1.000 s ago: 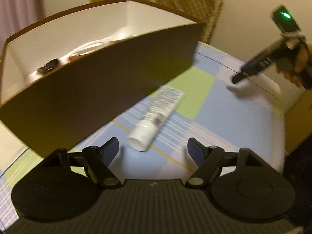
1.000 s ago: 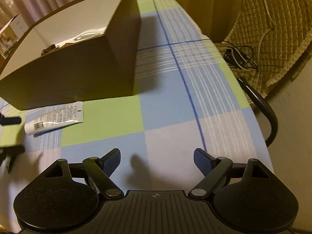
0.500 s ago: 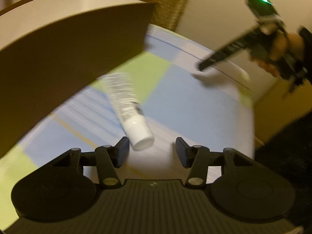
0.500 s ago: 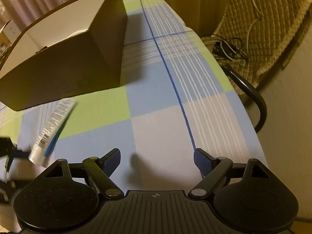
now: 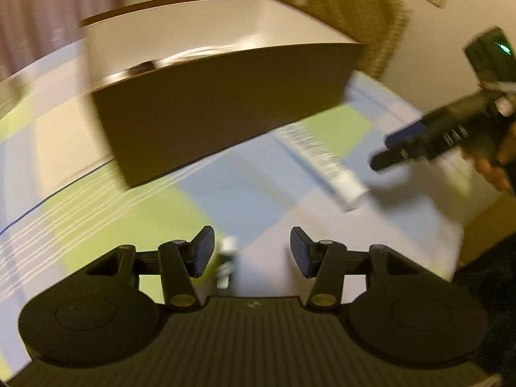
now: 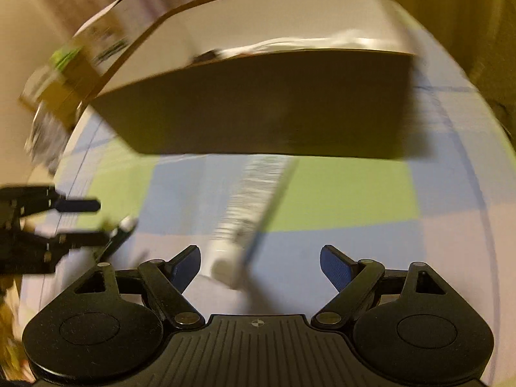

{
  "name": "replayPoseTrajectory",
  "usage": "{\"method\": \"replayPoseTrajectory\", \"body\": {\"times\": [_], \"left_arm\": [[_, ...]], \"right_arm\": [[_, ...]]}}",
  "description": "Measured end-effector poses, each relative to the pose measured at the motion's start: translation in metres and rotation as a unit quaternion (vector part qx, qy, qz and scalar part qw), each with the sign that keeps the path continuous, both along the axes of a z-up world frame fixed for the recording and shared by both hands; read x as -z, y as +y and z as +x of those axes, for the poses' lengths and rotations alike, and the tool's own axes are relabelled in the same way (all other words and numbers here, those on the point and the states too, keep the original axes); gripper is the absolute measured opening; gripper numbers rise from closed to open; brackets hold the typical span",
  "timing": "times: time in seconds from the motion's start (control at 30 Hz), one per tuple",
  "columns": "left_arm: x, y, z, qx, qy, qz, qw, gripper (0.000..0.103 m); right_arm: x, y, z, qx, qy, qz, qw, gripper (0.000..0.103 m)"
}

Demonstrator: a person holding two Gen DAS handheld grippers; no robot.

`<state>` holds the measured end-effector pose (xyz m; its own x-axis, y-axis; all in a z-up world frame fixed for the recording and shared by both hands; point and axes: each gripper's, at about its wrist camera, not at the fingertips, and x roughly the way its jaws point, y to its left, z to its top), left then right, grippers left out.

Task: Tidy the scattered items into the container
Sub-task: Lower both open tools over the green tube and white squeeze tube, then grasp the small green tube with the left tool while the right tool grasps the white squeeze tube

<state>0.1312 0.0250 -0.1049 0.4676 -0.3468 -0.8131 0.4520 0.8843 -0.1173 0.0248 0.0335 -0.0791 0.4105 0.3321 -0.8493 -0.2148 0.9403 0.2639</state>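
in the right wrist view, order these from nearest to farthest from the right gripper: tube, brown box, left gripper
1. Tube, cap just ahead of the right gripper, toward its left finger.
2. Left gripper, off at the left edge.
3. Brown box, across the back.

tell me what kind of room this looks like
Probably a home living or dining room: a table under a checked tablecloth, a quilted chair behind it, curtains, and a brown box for tidying.

Table under checked cloth (image 6: 338, 193), blue, green, pale squares: brown cardboard box (image 6: 258, 103); white tube (image 6: 248, 213) just before it; small dark pen-like item (image 6: 121, 237), blurred
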Motion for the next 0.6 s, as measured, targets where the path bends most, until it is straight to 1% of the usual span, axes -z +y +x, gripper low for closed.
{"method": "replayPoseTrajectory", "body": {"times": [0.07, 0.1, 0.13, 0.17, 0.2, 0.27, 0.37, 0.47, 0.57, 0.6], "left_arm": [[-0.002, 0.019, -0.002, -0.032, 0.005, 0.003, 0.9995, 0.046], [-0.003, 0.027, -0.005, -0.043, 0.006, 0.003, 0.9991, 0.046], [-0.002, 0.03, -0.007, -0.051, 0.007, 0.004, 0.9987, 0.046], [-0.001, 0.032, -0.009, -0.056, 0.009, 0.005, 0.9984, 0.046], [0.001, 0.031, -0.011, -0.059, 0.011, 0.007, 0.9981, 0.046], [0.002, 0.032, -0.015, -0.064, 0.016, 0.009, 0.9978, 0.046], [0.005, 0.032, -0.019, -0.065, 0.021, 0.006, 0.9976, 0.046], [0.009, 0.031, -0.022, -0.064, 0.025, -0.002, 0.9976, 0.046], [0.013, 0.024, -0.02, -0.052, 0.025, -0.002, 0.9983, 0.046], [0.015, 0.02, -0.018, -0.05, 0.025, 0.0, 0.9985, 0.043]], "right_arm": [[0.006, 0.017, 0.003, -0.013, -0.005, -0.017, 1.0, 0.087], [0.009, 0.023, 0.004, -0.016, -0.01, -0.026, 0.999, 0.085], [0.013, 0.029, 0.005, -0.021, -0.011, -0.038, 0.999, 0.058], [0.018, 0.032, 0.006, -0.028, -0.004, -0.048, 0.998, 0.044], [0.021, 0.032, 0.006, -0.029, -0.002, -0.052, 0.998, 0.044], [0.021, 0.028, 0.004, -0.034, -0.007, -0.061, 0.998, 0.034], [0.021, 0.015, 0.0, -0.044, -0.001, -0.067, 0.997, 0.032], [0.019, -0.001, -0.01, -0.034, 0.008, -0.068, 0.997, 0.032], [0.018, -0.014, -0.027, -0.026, 0.021, -0.06, 0.998, 0.033], [0.017, -0.018, -0.03, -0.019, 0.024, -0.057, 0.998, 0.04]]}}
